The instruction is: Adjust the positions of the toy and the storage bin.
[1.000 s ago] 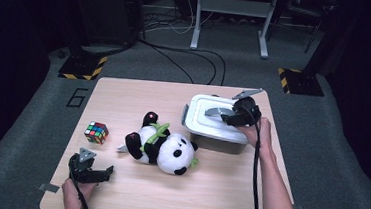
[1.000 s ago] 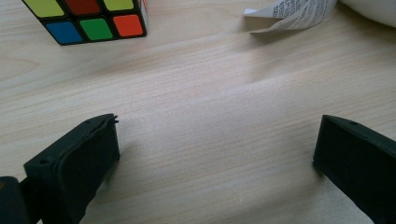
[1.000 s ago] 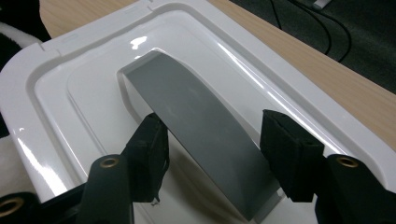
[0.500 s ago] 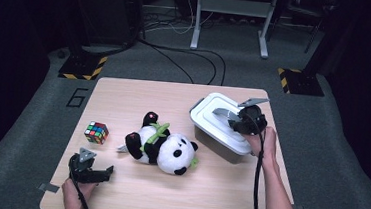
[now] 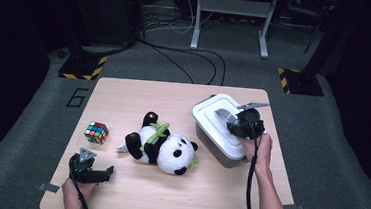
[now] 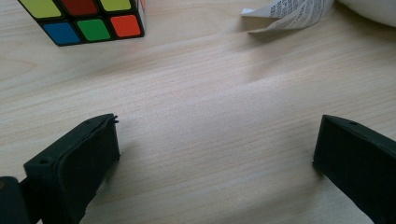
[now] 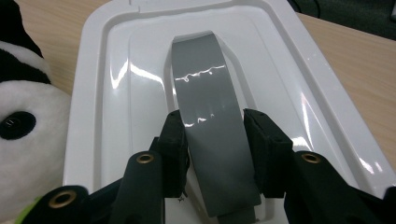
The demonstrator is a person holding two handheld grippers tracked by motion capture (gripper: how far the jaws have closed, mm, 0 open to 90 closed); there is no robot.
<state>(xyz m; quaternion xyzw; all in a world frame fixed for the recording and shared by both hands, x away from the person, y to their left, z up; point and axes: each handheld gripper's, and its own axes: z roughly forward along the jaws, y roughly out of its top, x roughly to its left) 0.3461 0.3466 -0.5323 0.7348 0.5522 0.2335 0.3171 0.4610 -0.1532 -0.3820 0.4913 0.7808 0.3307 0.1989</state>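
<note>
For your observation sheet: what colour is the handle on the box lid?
Grey, a glossy strip on the white lid; clearest in the right gripper view.

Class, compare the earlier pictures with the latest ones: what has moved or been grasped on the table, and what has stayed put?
The right gripper has just closed its jaws on the grey handle of the white box's lid. The white box has swung round, its near end now further toward the person. The left gripper, open over bare table, stayed put, as did the toy panda and the puzzle cube.
</note>
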